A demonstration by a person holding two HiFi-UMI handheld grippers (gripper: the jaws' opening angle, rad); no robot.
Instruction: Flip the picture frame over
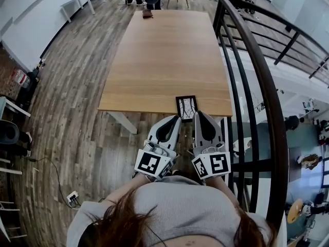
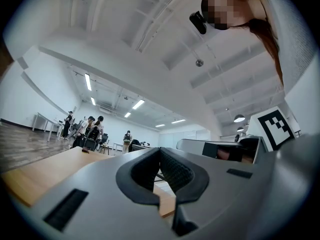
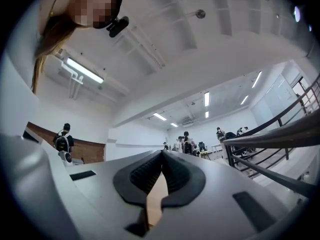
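Note:
A small black picture frame [image 1: 186,107] lies flat at the near edge of the long wooden table [image 1: 164,55], its pale patterned face up. Both grippers hang just short of that edge, below table level and pointing up at it. In the head view my left gripper [image 1: 176,119] has its tip just left of and below the frame, and my right gripper [image 1: 198,115] sits just right of it. Neither touches the frame. Each is shut with nothing held, which also shows for the left gripper [image 2: 160,152] and the right gripper [image 3: 162,155] in their own views. The frame is hidden in both gripper views.
A dark curved metal railing [image 1: 257,81] runs close along the table's right side, with a drop to a lower floor beyond it. A small dark object [image 1: 147,14] lies at the table's far end. Several people [image 2: 90,129] stand far off. Wood flooring lies to the left.

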